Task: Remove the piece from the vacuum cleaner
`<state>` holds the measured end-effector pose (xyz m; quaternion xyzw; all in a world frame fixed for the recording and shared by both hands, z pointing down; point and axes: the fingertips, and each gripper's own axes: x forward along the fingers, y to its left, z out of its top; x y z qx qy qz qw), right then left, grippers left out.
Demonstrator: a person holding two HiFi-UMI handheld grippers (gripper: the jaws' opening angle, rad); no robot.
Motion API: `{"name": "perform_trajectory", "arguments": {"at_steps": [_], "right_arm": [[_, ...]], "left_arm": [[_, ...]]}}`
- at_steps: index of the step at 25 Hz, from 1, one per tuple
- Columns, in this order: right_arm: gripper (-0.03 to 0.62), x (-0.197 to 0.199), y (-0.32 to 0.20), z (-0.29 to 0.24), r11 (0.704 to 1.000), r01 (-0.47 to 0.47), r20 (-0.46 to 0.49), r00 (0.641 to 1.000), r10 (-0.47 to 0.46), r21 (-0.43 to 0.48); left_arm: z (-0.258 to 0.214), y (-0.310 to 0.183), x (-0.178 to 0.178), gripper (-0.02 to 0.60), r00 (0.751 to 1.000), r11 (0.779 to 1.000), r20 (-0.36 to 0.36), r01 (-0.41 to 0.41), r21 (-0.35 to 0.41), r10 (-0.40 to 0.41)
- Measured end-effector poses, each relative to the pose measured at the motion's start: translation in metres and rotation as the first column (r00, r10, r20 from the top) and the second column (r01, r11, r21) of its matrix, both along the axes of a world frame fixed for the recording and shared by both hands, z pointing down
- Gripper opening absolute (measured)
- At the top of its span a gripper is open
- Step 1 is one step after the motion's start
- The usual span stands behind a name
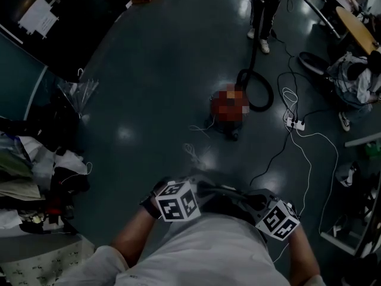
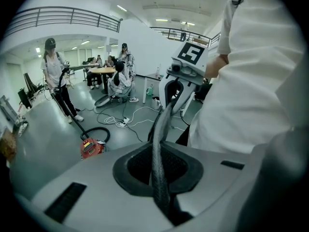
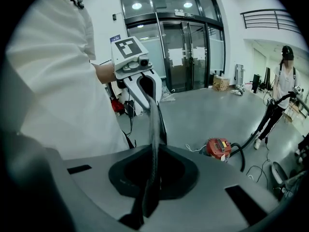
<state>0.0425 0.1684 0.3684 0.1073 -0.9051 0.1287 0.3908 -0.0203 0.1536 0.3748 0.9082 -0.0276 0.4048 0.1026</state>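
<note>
The red canister vacuum cleaner [image 1: 229, 106] stands on the dark floor a few steps ahead of me, with its black hose [image 1: 257, 91] looped beside it. Both gripper views show the vacuum cleaner [image 2: 91, 147] [image 3: 218, 148] small and far off. A standing person [image 1: 265, 5] holds the wand end of the hose. My left gripper [image 1: 199, 192] and right gripper [image 1: 256, 202] are held close to my waist and point at each other. Left gripper [image 2: 166, 111] is shut with nothing in it. Right gripper [image 3: 153, 105] is shut and empty too. Neither is near the vacuum.
A white power strip [image 1: 296, 123] and loose cables [image 1: 309, 159] trail across the floor right of the vacuum. Piled bags and clutter [image 1: 41, 177] sit at my left. People sit round a table [image 2: 104, 71] farther off. Glass doors [image 3: 178, 52] stand behind.
</note>
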Motion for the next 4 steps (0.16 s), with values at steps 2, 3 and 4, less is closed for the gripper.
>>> {"name": "perform_trajectory", "arguments": {"at_steps": [2, 3, 4], "right_arm": [[0.026, 0.001, 0.0016, 0.0015, 1.0, 0.0, -0.001, 1.0, 0.0, -0.004], [0.026, 0.0015, 0.0023, 0.0022, 1.0, 0.001, -0.001, 1.0, -0.001, -0.005], [0.026, 0.0021, 0.003, 0.003, 1.0, 0.001, -0.002, 1.0, -0.001, -0.007]], "left_arm": [[0.0016, 0.0019, 0.0008, 0.015, 1.0, 1.0, 0.001, 0.001, -0.005, -0.001], [0.0024, 0.0027, 0.0013, 0.015, 1.0, 1.0, 0.001, 0.002, -0.008, -0.002], [0.0032, 0.0034, 0.0019, 0.015, 1.0, 1.0, 0.002, 0.003, -0.01, -0.003]]}}
